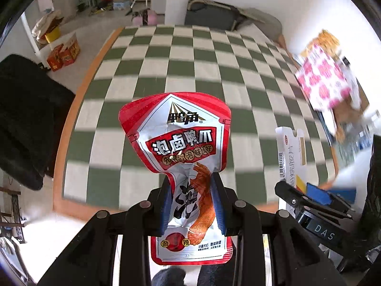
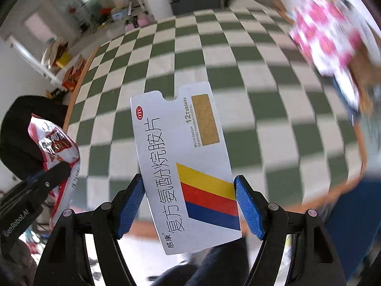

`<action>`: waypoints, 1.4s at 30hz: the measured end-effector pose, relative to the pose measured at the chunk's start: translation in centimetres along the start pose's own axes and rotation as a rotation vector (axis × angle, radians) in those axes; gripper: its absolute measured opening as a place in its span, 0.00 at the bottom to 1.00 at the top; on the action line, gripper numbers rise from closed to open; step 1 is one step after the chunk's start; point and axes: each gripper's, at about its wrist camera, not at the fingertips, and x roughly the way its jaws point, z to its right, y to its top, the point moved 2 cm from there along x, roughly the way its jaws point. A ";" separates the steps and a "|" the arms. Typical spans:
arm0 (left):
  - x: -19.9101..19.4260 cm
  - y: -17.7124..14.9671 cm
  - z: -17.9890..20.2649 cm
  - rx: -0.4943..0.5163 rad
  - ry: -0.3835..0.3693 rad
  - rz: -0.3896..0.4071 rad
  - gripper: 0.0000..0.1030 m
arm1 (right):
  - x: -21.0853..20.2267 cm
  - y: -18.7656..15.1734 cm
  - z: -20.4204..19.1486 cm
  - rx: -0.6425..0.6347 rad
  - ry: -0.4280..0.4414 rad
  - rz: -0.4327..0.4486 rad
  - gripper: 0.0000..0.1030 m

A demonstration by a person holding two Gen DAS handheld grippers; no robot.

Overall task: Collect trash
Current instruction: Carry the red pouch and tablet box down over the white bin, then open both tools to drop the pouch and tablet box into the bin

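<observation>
My left gripper [image 1: 191,181] is shut on a red and white snack wrapper [image 1: 176,133] with a duck-foot picture, held upright above the checkered table [image 1: 190,66]. My right gripper [image 2: 190,186] is shut on a flat white medicine box [image 2: 181,157] with yellow, red and blue stripes, also held above the table. The right gripper with the medicine box [image 1: 291,157] shows at the right of the left wrist view. The left gripper with the wrapper [image 2: 56,147] shows at the left of the right wrist view.
The green and white checkered table has an orange edge [image 1: 78,100]. A pink and white patterned bag [image 1: 326,81] over cardboard sits blurred at the right. A black chair [image 1: 26,119] stands at the left. Red boxes [image 1: 63,54] sit on the floor beyond.
</observation>
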 end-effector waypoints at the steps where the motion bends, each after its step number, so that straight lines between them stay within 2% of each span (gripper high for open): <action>1: -0.1 -1.1 -0.4 0.000 -0.008 -0.017 0.27 | -0.3 -1.9 0.0 0.030 0.011 -0.007 0.75; 5: 0.6 -6.1 -1.5 -0.002 -0.045 -0.102 0.27 | -0.4 -9.2 -0.2 0.103 0.030 -0.066 0.75; 8: 2.8 -10.3 -2.3 -0.023 -0.061 -0.187 0.27 | 0.3 -14.8 0.4 0.144 0.035 -0.127 0.75; 12: 7.9 -15.7 -3.6 -0.082 -0.078 -0.310 0.27 | 3.3 -20.8 2.1 0.182 0.028 -0.216 0.75; 15: 13.8 -18.8 -4.3 -0.126 -0.101 -0.393 0.27 | 7.1 -24.3 3.8 0.204 0.019 -0.276 0.75; 17: 18.4 -20.7 -4.7 -0.151 -0.101 -0.435 0.27 | 11.2 -26.9 5.5 0.218 0.012 -0.308 0.75; 21: 28.9 -24.3 -5.8 -0.209 -0.099 -0.513 0.27 | 19.3 -30.0 8.6 0.253 0.010 -0.348 0.75; 23: 32.8 -25.4 -6.2 -0.225 -0.085 -0.538 0.27 | 24.3 -31.3 10.2 0.276 0.024 -0.368 0.75; 26: 37.8 -26.9 -6.7 -0.246 -0.101 -0.561 0.33 | 30.9 -32.7 11.8 0.304 0.059 -0.396 0.75; 28: 39.7 -28.0 -7.3 -0.248 -0.102 -0.566 0.36 | 34.1 -33.3 12.1 0.299 0.076 -0.408 0.75; 29: 40.5 -28.4 -7.6 -0.248 -0.097 -0.567 0.41 | 36.0 -33.5 12.1 0.293 0.086 -0.415 0.75; 31: 41.8 -28.9 -8.1 -0.259 -0.090 -0.561 0.78 | 38.8 -34.1 11.9 0.271 0.095 -0.432 0.76; 32: 41.9 -29.0 -8.6 -0.264 -0.085 -0.556 0.85 | 40.2 -34.4 11.8 0.271 0.093 -0.434 0.76; 33: 42.0 -29.2 -9.0 -0.267 -0.072 -0.552 0.90 | 41.2 -34.7 11.8 0.271 0.098 -0.443 0.77; 34: 41.9 -29.3 -9.2 -0.264 -0.060 -0.549 0.90 | 42.4 -35.1 11.6 0.274 0.112 -0.459 0.82; 36: 41.2 -29.4 -9.7 -0.247 -0.020 -0.536 0.93 | 43.5 -35.4 11.3 0.272 0.131 -0.470 1.00; 37: 40.6 -29.5 -10.3 -0.239 -0.004 -0.525 1.00 | 43.6 -35.5 11.0 0.259 0.132 -0.467 1.00; 42: 35.7 -28.8 -10.8 -0.192 0.100 -0.446 1.00 | 41.3 -35.1 9.7 0.170 0.066 -0.441 1.00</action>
